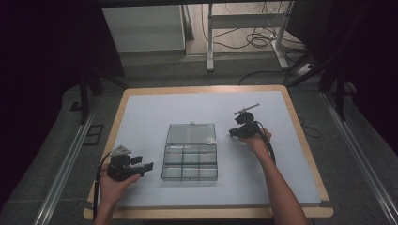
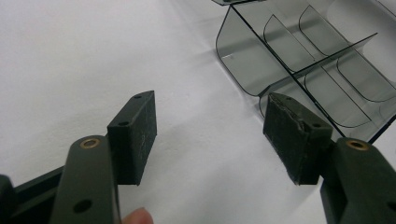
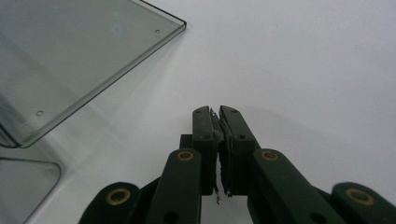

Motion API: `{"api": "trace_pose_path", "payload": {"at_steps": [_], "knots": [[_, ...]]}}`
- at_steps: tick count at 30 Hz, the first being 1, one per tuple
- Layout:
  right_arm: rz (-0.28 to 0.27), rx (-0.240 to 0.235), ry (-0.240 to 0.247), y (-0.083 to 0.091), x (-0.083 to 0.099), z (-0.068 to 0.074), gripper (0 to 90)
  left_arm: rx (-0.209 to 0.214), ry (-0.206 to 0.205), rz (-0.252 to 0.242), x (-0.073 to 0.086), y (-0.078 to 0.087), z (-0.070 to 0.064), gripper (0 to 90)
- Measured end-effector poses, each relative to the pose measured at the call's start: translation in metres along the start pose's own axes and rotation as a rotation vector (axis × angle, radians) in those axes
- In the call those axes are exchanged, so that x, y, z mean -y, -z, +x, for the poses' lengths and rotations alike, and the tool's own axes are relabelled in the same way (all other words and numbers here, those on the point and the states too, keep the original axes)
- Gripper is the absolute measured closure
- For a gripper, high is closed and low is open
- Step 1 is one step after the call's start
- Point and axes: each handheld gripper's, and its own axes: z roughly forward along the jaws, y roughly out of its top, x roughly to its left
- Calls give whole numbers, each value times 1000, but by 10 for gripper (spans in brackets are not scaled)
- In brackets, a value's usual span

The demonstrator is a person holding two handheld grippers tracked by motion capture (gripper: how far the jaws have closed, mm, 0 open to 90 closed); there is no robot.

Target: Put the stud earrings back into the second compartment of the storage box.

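**Open box waits between two hand-held grippers**

A clear smoky-grey plastic compartment box, its flat hinged lid thrown back and lying on the white sheet, sat near the middle of the wood-edged counter as a person held a tool on either side of it. The left hand-held gripper rested just beside the box's left wall, its jaws spread wide with nothing between them and pointed toward the tray; in the left gripper view the near rounded corner of the box lay ahead and to the right of the black pads, close but not touching. The right hand-held gripper sat farther back, off the right edge of the opened lid, jaws pressed together on nothing; the right gripper view showed the lid's corner up and to the left of its closed tips. The box and lid together ran lengthwise away from the person, the divided tray nearer and the lid beyond. The compartments looked empty. Judging by position, the right tool was nearer the lid and the left nearer the tray, so closing the box would likely fall to the right, reaching leftward for the lid's edge while the left steadied the tray.
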Motion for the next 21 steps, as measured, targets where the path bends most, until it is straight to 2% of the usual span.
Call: {"api": "trace_pose_path", "payload": {"at_steps": [21], "knots": [[-84, -32, 12, 27, 1, 4, 841, 5, -4, 5, 0, -2, -2, 355]]}}
